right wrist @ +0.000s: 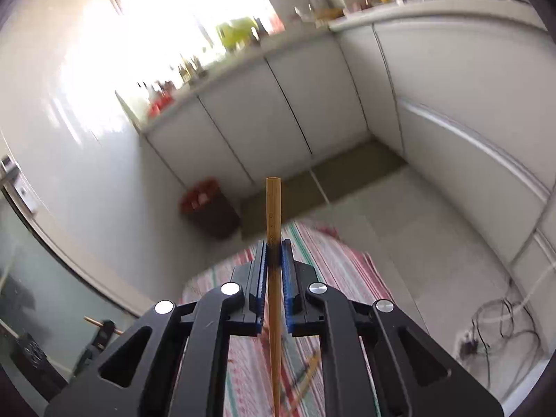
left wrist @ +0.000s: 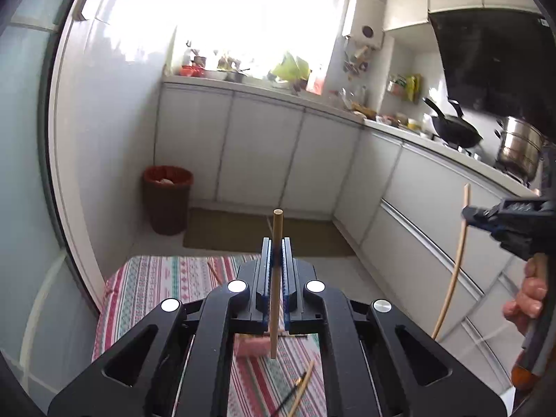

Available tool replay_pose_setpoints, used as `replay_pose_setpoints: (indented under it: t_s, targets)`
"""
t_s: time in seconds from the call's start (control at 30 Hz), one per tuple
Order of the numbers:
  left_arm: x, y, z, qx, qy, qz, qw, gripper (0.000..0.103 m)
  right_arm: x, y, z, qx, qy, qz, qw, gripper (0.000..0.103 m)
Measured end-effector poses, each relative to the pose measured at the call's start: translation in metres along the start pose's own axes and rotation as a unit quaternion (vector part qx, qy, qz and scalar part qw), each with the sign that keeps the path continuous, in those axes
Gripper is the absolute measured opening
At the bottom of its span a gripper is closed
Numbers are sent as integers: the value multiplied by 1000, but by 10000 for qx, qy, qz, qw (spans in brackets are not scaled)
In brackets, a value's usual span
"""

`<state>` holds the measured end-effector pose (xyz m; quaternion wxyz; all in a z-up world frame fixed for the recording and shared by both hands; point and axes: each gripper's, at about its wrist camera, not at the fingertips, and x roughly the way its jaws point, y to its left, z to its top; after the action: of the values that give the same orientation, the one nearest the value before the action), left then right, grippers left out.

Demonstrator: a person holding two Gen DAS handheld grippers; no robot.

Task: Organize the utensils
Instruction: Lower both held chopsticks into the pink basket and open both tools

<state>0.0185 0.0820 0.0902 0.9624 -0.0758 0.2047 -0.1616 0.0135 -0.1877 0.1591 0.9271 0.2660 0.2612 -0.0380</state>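
Chopstick [left wrist: 276, 278] upright — clamped between left gripper [left wrist: 277, 253] jaws.

This is a home kitchen, small and lived-in. White cabinets [left wrist: 264, 146] run in an L along the far wall and the right side, under a pale counter [left wrist: 382, 125]. A bright window [left wrist: 250, 10] sits above the far counter, its sill crowded with bottles, jars and a green bag [left wrist: 290, 67]. On the right, a black wok [left wrist: 455, 132] and a steel pot [left wrist: 519, 147] stand on the stove beneath a dark range hood [left wrist: 493, 62]. A white water heater [left wrist: 365, 17] hangs by the window. On the tiled floor stand a brown waste bin [left wrist: 166, 201] with a red liner and a mat [left wrist: 257, 232]. Nearest, a striped cloth [left wrist: 156, 278] covers a surface.
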Motion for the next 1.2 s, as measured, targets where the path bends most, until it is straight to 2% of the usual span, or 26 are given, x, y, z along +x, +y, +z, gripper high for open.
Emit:
replay_pose_setpoints:
  t_s: [0.1,0.2,0.43,0.5,0.6,0.63,0.67,0.7,0.83,0.9,1.13,1.17,1.2]
  targets:
    - [21,1,-1,-18,-67,246,9997,4,3,20,10,5,-593,237,9980,8]
    - [43,6,-7,-101,-51,408,9991,4,18,35,6,-8,-1016,376,9941,8]
    - [78,15,-19,-242,5,533,9983,4,81,47,-26,-101,-1193,288,9924,8]
    - [84,16,-23,-213,-36,507,9985,4,99,45,-35,-88,-1210,246,9923,8]
    - [94,13,-32,-157,135,421,9989,6,115,41,-48,-128,-1264,147,9918,8]
    - [93,13,-32,-161,137,432,9988,10,118,42,-51,-145,-1259,134,9918,8]
    - [88,14,-31,-179,62,468,9987,24,123,43,-55,-162,-1250,118,9920,8]
    - [82,15,-29,-204,-63,485,9986,32,127,44,-60,-182,-1258,99,9918,8]
    - [46,24,-10,-376,-625,549,9958,36,135,52,-73,-384,-1461,-44,9885,8]
    - [31,29,-4,-493,-803,561,9940,43,139,57,-81,-491,-1580,-113,9862,8]
    - [19,44,2,-679,-908,644,9915,44,165,65,-110,-548,-1956,-296,9787,10]
    - [19,46,2,-691,-915,678,9911,44,171,64,-116,-552,-1956,-291,9787,12]
    - [19,47,2,-688,-930,728,9906,44,176,63,-122,-563,-1886,-286,9800,19]
